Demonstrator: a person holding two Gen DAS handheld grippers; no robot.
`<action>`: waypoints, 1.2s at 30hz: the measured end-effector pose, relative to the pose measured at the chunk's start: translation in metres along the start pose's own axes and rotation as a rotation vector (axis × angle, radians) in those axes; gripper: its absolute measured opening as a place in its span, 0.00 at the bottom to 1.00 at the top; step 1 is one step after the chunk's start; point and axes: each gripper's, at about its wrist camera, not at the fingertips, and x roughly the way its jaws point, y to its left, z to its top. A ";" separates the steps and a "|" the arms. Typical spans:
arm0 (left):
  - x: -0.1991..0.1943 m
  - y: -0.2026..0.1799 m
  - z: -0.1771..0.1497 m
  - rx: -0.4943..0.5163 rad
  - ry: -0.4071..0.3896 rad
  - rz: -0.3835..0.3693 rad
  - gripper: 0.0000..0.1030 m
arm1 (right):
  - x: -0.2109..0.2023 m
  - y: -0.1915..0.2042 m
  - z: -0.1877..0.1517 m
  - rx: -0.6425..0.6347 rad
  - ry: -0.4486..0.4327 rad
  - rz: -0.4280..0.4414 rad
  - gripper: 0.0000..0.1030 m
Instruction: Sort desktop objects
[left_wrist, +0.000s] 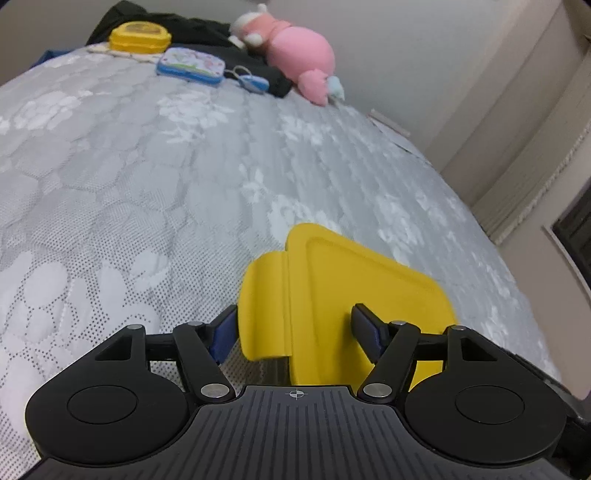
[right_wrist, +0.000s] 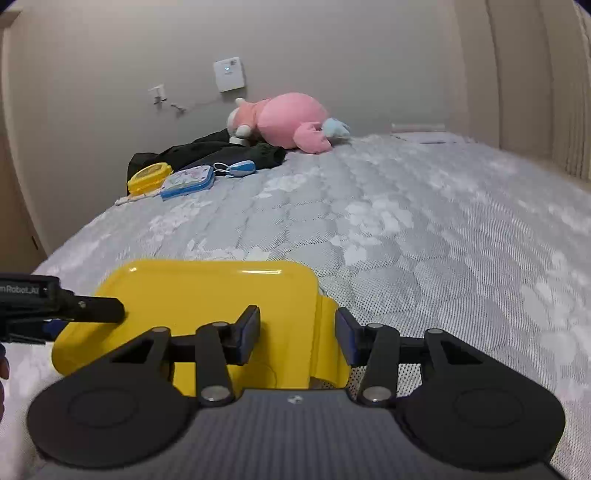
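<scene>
Now both grippers work the yellow lid (left_wrist: 354, 291) on the grey quilted mattress (left_wrist: 147, 177) — the left gripper (left_wrist: 293, 332) has its jaws set either side of one latch flap, the right gripper (right_wrist: 297, 336) straddles the other flap, though whether the pads actually press I cannot tell. Up at twelve o'clock, well apart, sit a yellow box (right_wrist: 149, 178), a blue tin (right_wrist: 189, 181), black clothing (right_wrist: 207, 149) and a pink plush toy (right_wrist: 288, 122) — nothing between.
</scene>
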 end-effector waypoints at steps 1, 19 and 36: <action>0.000 0.001 0.000 -0.006 0.004 -0.008 0.68 | 0.000 -0.001 0.000 0.014 0.001 0.002 0.46; -0.008 0.021 0.009 -0.088 0.005 0.041 0.72 | 0.001 -0.042 -0.008 0.328 0.094 0.099 0.58; -0.005 0.018 0.007 -0.076 0.024 0.022 0.72 | 0.000 -0.038 -0.007 0.319 0.088 0.098 0.58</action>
